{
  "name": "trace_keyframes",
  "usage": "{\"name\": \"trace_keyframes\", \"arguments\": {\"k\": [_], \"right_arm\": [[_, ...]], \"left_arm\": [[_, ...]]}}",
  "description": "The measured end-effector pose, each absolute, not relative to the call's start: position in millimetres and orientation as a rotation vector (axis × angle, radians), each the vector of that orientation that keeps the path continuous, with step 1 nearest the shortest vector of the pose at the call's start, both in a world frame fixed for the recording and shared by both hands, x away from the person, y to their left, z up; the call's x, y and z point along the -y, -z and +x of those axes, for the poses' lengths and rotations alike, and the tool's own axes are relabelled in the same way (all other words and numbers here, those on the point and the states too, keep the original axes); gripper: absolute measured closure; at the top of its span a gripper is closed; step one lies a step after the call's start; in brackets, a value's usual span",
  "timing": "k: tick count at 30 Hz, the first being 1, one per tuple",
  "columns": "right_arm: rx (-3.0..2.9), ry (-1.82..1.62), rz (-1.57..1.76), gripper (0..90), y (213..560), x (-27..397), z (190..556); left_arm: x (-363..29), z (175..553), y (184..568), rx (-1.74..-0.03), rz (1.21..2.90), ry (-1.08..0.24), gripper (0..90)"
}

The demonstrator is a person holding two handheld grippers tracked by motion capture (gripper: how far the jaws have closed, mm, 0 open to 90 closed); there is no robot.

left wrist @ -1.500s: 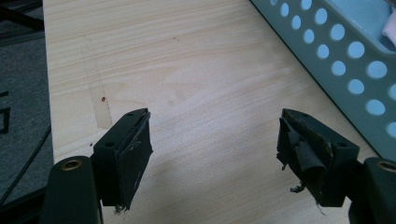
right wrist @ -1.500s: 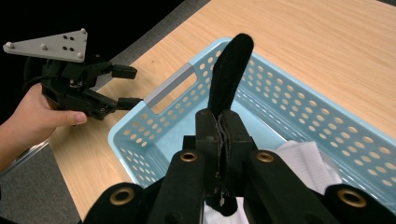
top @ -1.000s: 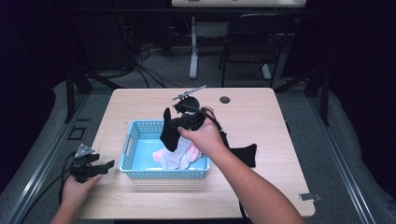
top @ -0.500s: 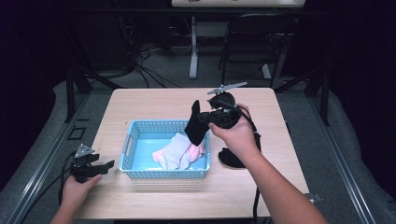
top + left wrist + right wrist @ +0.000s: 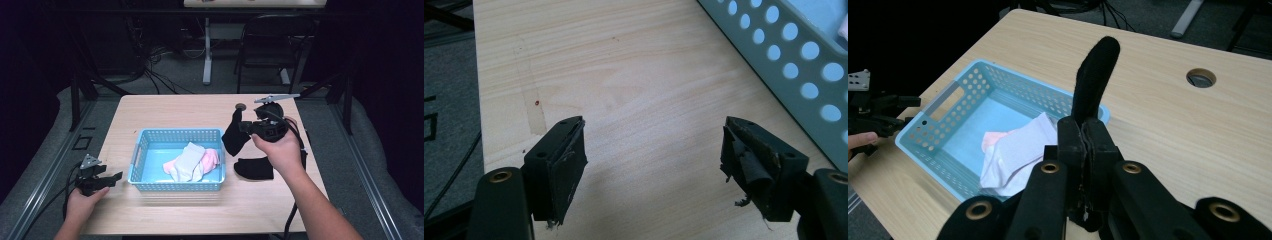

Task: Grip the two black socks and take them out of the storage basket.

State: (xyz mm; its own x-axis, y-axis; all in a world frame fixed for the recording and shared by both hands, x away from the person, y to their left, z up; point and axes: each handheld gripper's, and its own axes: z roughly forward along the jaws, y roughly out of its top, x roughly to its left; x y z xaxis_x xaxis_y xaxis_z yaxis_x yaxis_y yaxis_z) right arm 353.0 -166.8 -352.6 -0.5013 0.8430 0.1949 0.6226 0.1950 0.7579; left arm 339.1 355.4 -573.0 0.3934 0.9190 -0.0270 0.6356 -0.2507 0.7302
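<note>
Sorting step in hand, apparently: right tongs clamped on black sock held aloft just right of blue basket, above second black sock on tabletop; left tongs apart, idle; next, probably lowering beside its mate.

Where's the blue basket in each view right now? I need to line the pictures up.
High view: blue basket sits left of table centre.
Left gripper view: its perforated wall crosses the upper right corner.
Right gripper view: it lies left of the closed jaws.
Shared landmark: the wooden table.
</note>
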Motion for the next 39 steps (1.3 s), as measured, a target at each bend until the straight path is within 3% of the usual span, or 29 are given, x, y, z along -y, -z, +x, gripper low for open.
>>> {"name": "trace_keyframes", "arguments": {"k": [18,39], "right_arm": [[-2.188,-1.167,1.484,87.5,385.2,178.2,357.7],[-2.121,-1.050,1.691,87.4,456.6,209.2,361.1]], "left_arm": [[-355.7,338.9,573.1,-1.326,1.992,-0.544,25.9],[-354.9,339.0,574.3,-1.327,1.997,-0.543,25.9]]}}
